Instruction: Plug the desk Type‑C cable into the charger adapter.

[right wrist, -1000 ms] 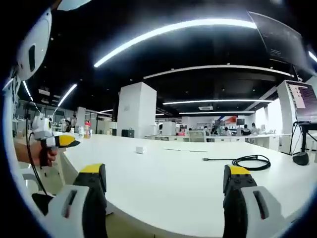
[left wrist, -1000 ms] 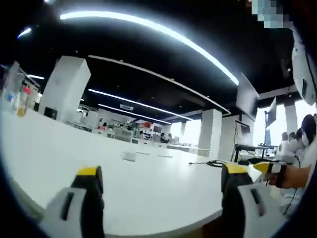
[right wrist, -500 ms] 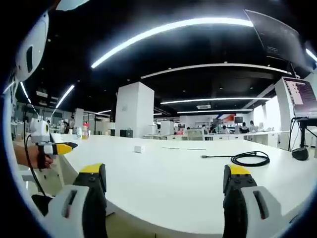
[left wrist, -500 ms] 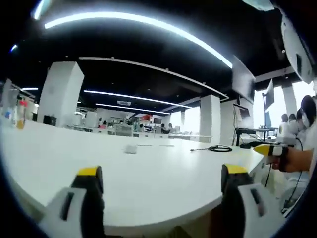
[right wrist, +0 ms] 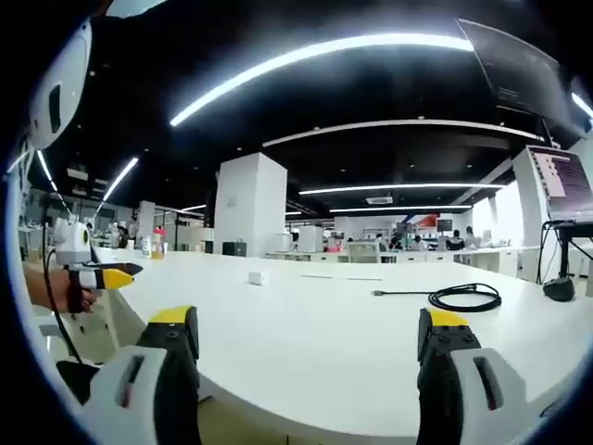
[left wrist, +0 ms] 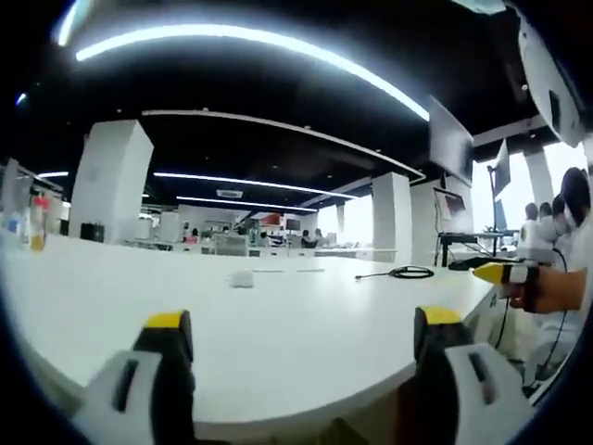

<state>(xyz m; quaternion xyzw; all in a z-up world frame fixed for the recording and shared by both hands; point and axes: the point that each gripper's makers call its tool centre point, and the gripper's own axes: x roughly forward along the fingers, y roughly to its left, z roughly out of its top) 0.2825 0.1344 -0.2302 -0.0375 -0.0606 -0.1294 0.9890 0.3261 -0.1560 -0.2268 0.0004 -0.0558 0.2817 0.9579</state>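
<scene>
While both tools hover at the near edge of the white bench (right wrist: 306,343), nothing of the task has been touched yet. The left tool (left wrist: 296,371) has its jaws spread wide with only bare bench top between them, and the right tool (right wrist: 310,371) is spread the same way, holding nothing.

The black cable (right wrist: 463,298) lies coiled on the bench well ahead of the right tool, with one straight end reaching out toward the middle. In the left gripper view the same cable (left wrist: 398,273) sits far off to the right. The small white charger adapter (right wrist: 257,277) rests alone near the bench's middle, well apart from the cable; it shows in the left gripper view too (left wrist: 242,278).

This looks like the approach step. The next move likely calls for the right tool to reach forward to the cable's free end and the left tool to go to the adapter, so the plug can be lined up with the port. Which face carries the port is too small to tell.
</scene>
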